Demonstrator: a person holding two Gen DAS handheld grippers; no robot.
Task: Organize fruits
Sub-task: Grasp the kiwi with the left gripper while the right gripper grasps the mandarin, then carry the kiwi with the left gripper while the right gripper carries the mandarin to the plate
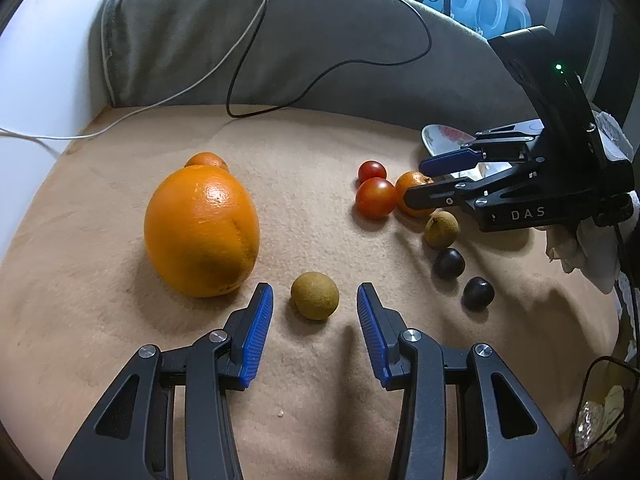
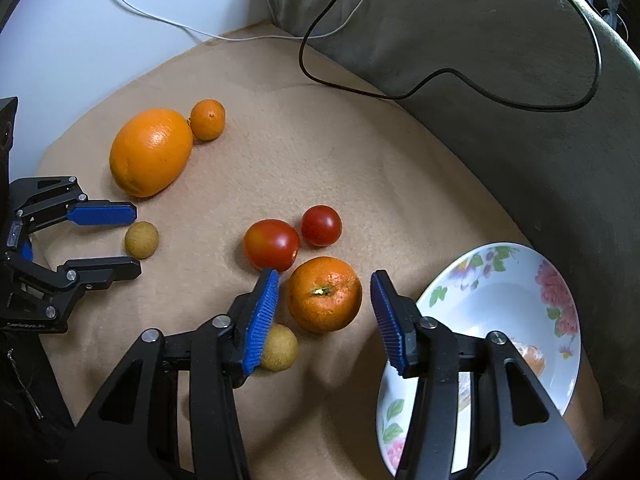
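Left gripper (image 1: 315,300): jaws apart, straddling a small tan round fruit (image 1: 315,295) that lay on the beige blanket (image 1: 300,152); pads clear of it on both sides. Large orange (image 1: 202,232) just beside the left finger, toward the blanket's left edge, with a small mandarin (image 1: 207,160) touching its far end.

Right gripper (image 2: 324,294): jaws apart around a mandarin (image 2: 325,300), stem end up; gaps showed on both sides, no grip. Two cherry tomatoes (image 2: 272,245) sat just beyond the left pad, side by side. A second tan fruit (image 2: 280,347) lay partly hidden under that left finger. Flowered plate (image 2: 500,264) near the blanket's right edge, just beside the right finger, partly hidden by it; an orange piece of peeled fruit (image 2: 534,360) lay in it.

From the left wrist view, two dark round fruits (image 1: 449,263) lay on the blanket nearer its right edge, close together but apart.

Grey cushion (image 1: 320,40) along the far edge, black cable (image 1: 332,68) and white cable (image 1: 180,92) draped over it.
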